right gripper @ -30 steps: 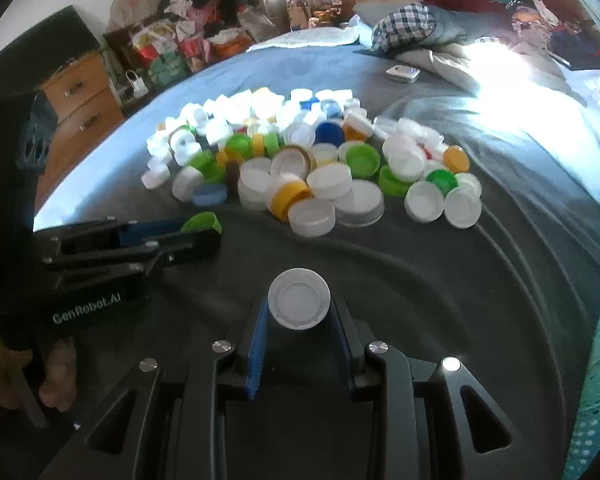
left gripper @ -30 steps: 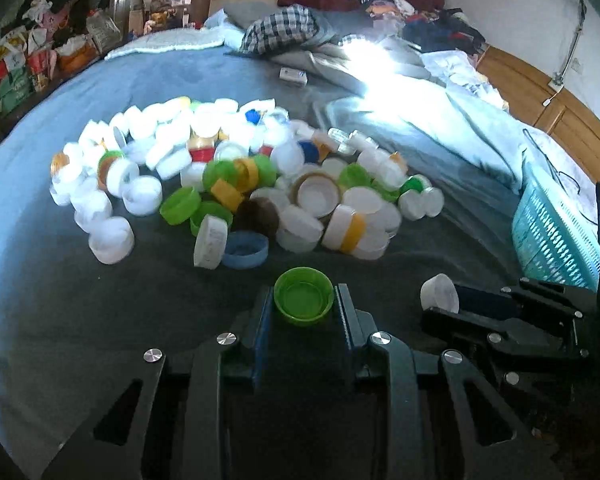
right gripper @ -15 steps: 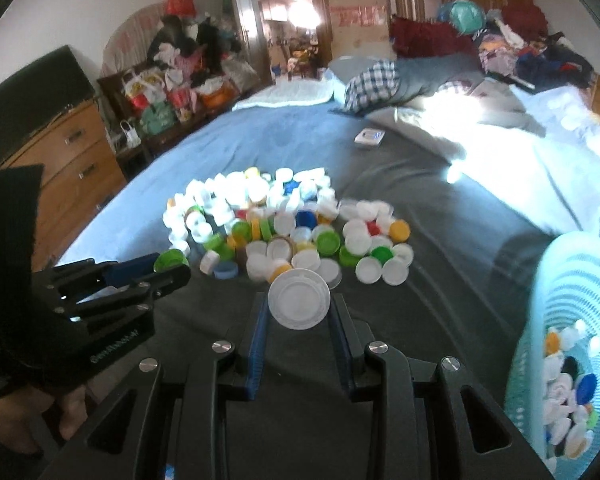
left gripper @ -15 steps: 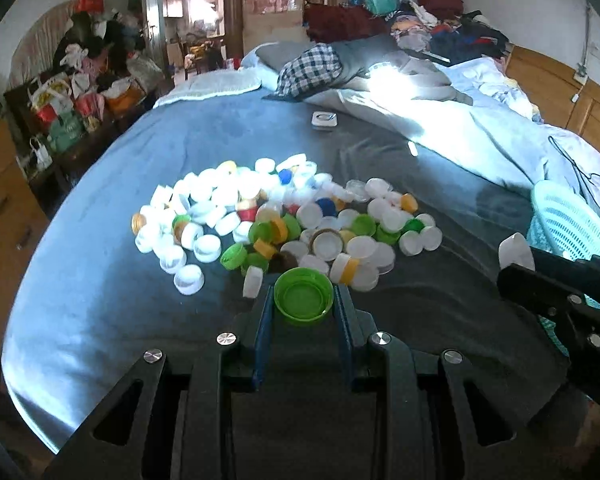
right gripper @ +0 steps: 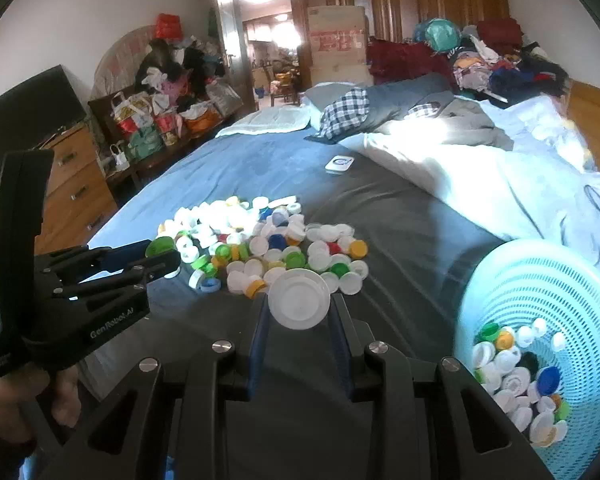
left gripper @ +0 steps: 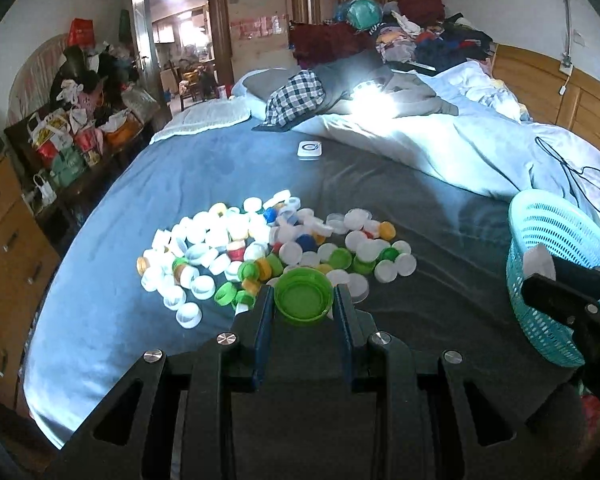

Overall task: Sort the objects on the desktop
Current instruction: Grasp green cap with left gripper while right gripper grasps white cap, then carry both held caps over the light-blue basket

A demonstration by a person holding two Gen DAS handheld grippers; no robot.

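Observation:
A heap of bottle caps [left gripper: 268, 252] [right gripper: 268, 240], mostly white with some green, yellow and blue, lies on the dark blanket [left gripper: 204, 184]. My left gripper [left gripper: 303, 300] is shut on a green cap [left gripper: 303, 295], held hollow side up above the blanket. My right gripper [right gripper: 299, 306] is shut on a white cap [right gripper: 299, 298]. In the right wrist view the left gripper [right gripper: 162, 256] shows at the left with its green cap [right gripper: 160, 245]. In the left wrist view the right gripper [left gripper: 540, 276] shows at the right edge with its white cap [left gripper: 538, 261]. A turquoise basket [right gripper: 540, 292] [left gripper: 556, 232] at the right holds several caps.
A small white device [left gripper: 309, 149] lies on the bed beyond the heap. A rumpled pale duvet [left gripper: 460, 148] with a black cable covers the right side. Pillows and clothes pile up at the far end. A wooden drawer chest [right gripper: 76, 184] and bags stand left of the bed.
Both grippers have risen and pulled back from the heap, each keeping its cap. The heap looks smaller and farther, and the basket has come into view at the right.

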